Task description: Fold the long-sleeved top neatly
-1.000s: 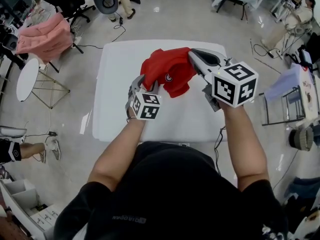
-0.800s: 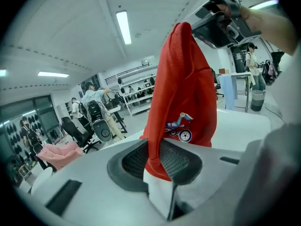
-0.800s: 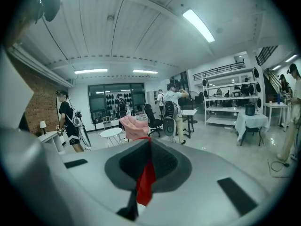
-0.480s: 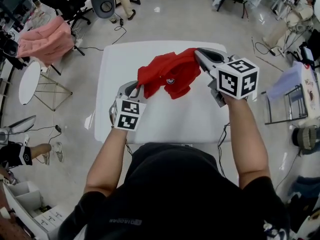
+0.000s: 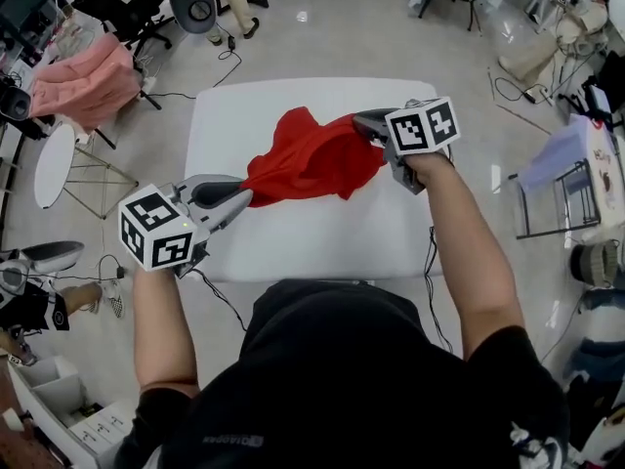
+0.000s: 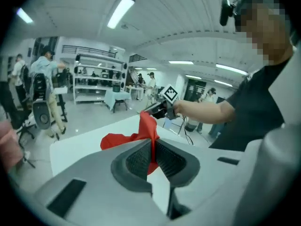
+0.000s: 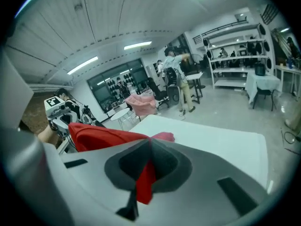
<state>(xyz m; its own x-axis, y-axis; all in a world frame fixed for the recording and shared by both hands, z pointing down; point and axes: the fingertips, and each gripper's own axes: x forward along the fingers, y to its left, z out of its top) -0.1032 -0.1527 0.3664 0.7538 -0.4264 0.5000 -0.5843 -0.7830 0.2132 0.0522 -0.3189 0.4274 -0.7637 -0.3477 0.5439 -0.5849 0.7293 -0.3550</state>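
Red top point(image 5: 311, 160) in hand-held grippers: left point(image 5: 246, 195) just closing, right point(image 5: 360, 121) clamped.

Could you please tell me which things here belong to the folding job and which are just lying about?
Job: red top, white table, left gripper (jaws just closed onto the top), right gripper clamping it.
Lying about: pink garment, round side table, office chair.

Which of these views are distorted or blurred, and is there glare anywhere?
Head view: sharp, with lines bent towards the edges and lamp glare on the glossy floor. Left gripper view: strong fisheye, dark corners, red top in focus. Right gripper view: the same fisheye, ceiling lamps washed out white.
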